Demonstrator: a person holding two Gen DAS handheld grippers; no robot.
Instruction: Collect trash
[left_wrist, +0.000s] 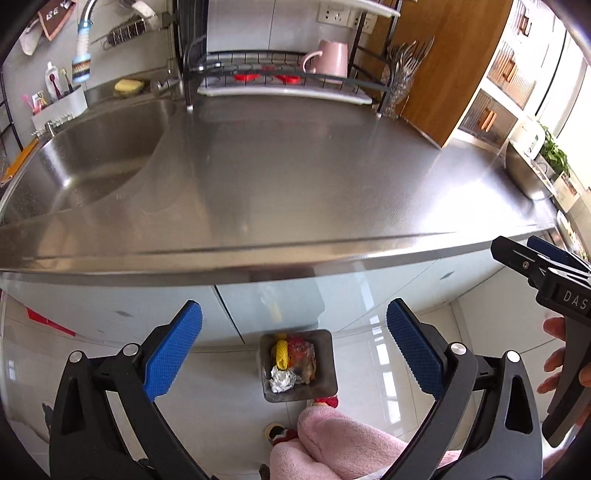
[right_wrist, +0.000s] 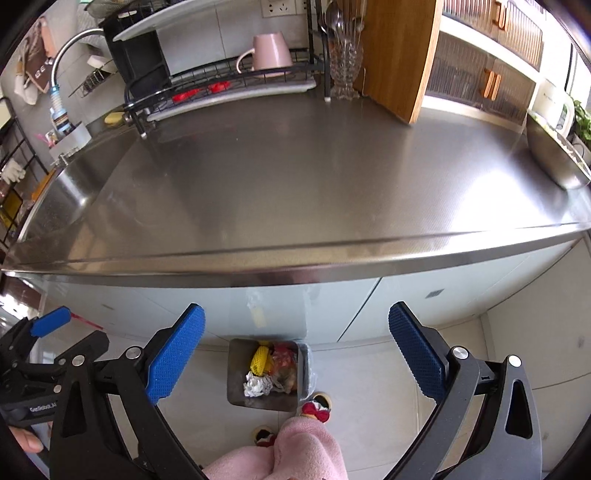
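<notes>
Both the left gripper (left_wrist: 294, 345) and the right gripper (right_wrist: 296, 347) gape wide, holding nothing. At lower centre of each frame, the bin (left_wrist: 327, 354) on the floor holds crumpled foil (left_wrist: 282, 380) and yellow netting (left_wrist: 280, 354), below the steel counter (left_wrist: 295, 177).

I can see the trash bin (left_wrist: 298, 363) sitting upright on the floor, right up against the base cabinets below the counter edge. It's a small square metal one, open on top. Inside there's a yellow foam net (left_wrist: 280, 353), a crumpled ball of foil (left_wrist: 281, 380) and some reddish plastic wrapping (left_wrist: 301, 349), all piled loosely together.
</notes>
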